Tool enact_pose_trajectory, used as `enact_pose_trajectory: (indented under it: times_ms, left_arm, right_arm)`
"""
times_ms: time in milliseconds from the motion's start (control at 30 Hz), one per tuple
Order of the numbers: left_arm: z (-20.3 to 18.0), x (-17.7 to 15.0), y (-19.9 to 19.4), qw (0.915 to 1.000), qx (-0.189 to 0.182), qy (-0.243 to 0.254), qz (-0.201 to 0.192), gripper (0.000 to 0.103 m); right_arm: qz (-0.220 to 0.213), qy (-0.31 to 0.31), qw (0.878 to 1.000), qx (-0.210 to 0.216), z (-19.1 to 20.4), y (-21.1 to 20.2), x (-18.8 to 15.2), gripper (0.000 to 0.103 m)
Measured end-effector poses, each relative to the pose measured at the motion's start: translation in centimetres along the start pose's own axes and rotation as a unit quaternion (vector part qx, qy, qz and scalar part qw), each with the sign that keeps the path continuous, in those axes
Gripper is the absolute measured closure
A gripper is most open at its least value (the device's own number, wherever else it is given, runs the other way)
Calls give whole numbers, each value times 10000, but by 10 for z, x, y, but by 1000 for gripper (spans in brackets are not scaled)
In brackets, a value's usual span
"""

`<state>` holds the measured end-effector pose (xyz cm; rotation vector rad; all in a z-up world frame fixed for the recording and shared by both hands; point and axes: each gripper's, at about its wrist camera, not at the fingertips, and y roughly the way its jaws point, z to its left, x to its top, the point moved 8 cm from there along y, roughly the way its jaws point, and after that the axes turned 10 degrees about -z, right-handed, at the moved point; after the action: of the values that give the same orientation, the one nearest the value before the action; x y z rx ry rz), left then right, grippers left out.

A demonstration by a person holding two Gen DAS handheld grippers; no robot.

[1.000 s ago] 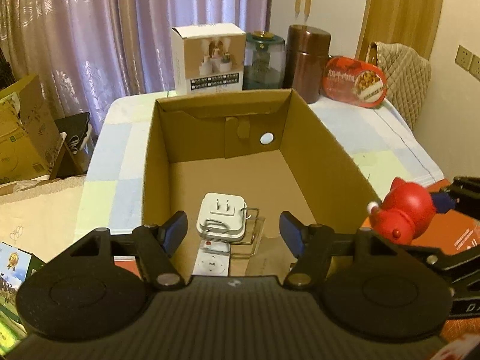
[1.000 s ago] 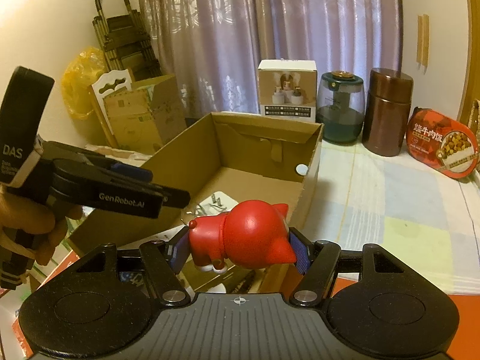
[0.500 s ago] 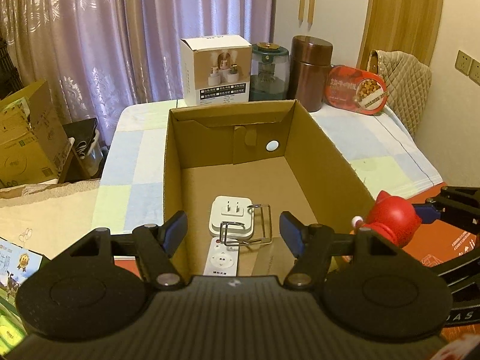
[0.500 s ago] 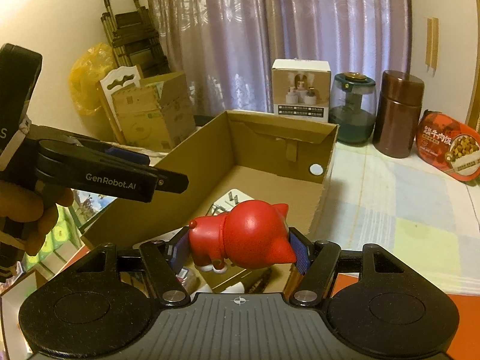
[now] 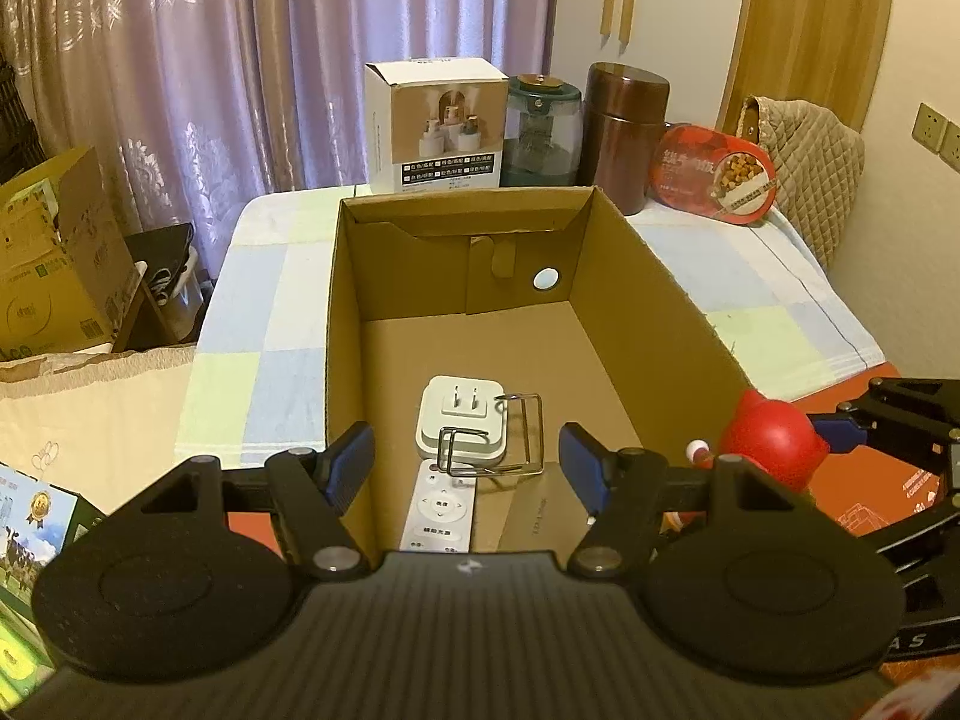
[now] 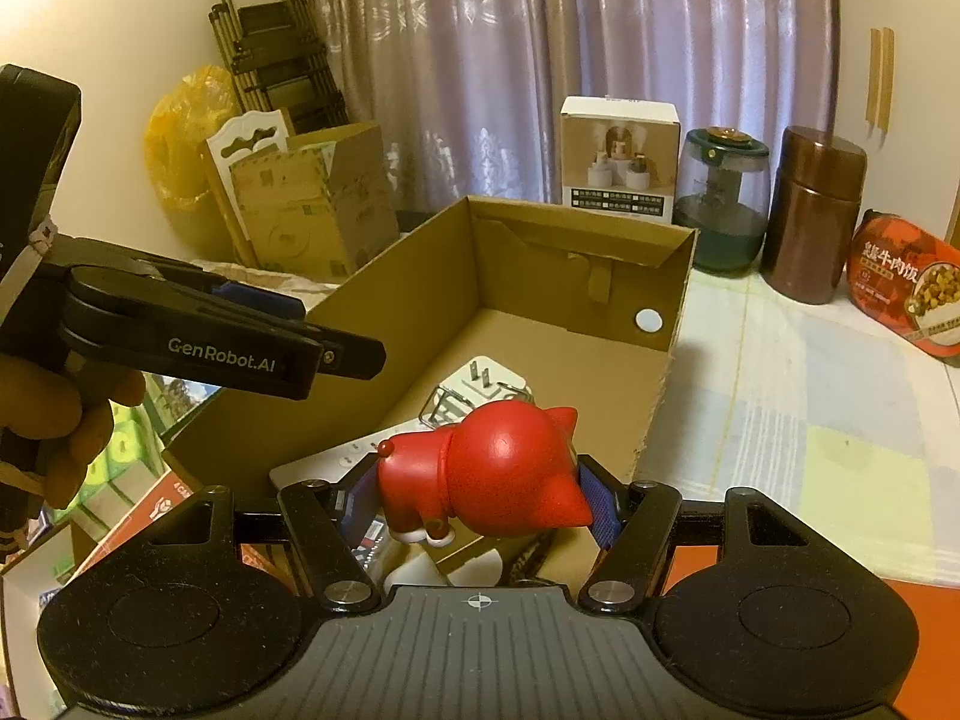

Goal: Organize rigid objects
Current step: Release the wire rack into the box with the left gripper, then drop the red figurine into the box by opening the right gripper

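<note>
Room: purple curtains (image 5: 180, 60) at 12 o'clock behind a surface (image 5: 264, 312) under a pale checked cloth.
Box: open cardboard box (image 5: 636, 300) on the surface, holding a white plug (image 5: 459, 420), a wire clip (image 5: 510, 438) and a white remote (image 5: 441, 507).
Left claw (image 5: 465, 468): fingers apart, holding nothing, above the box's near edge.
Right claw (image 6: 480, 507): clamped on a red toy (image 6: 498, 468), at the box's 4 o'clock corner.

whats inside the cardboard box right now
Inside the cardboard box: a white plug adapter, a wire clip lying on it and a white remote. The near end is hidden behind the gripper body.
</note>
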<state>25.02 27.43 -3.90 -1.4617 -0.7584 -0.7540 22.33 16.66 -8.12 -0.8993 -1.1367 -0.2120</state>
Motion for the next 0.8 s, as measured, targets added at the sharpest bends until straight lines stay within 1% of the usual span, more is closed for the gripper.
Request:
enact_pose_trajectory:
  times_ms: [333, 467, 533, 567, 633, 700, 733, 800]
  left_arm:
    - [3, -1, -2, 10000, 34, -20, -15, 40]
    - [4, -1, -6, 10000, 62, -49, -52, 39]
    - [5, -1, -10, 9999, 96, -83, -84, 39]
    - [5, -1, -14, 9998, 104, -112, -107, 39]
    - [6, -2, -22, 9996, 122, -182, -151, 33]
    - [5, -4, -32, 9994, 179, -218, -192, 23]
    - [4, -5, -37, 9993, 203, -231, -211, 21]
    - [3, -9, -48, 9991, 242, -287, -217, 15]
  right_arm:
    - [2, 44, 10000, -57, -2, 3, -3, 39]
    - [-140, 232, 9996, -90, -7, 1, 1, 39]
    - [-212, 369, 9990, -111, -12, -3, 5, 37]
    - [-240, 396, 9988, -160, -15, -5, 6, 33]
    - [-270, 431, 9985, -198, -17, -12, 8, 25]
    - [-300, 514, 9980, -226, -19, -22, 5, 20]
    - [-293, 567, 9977, -246, -19, -27, 3, 18]
    - [-221, 676, 9970, -306, -18, -35, -3, 17]
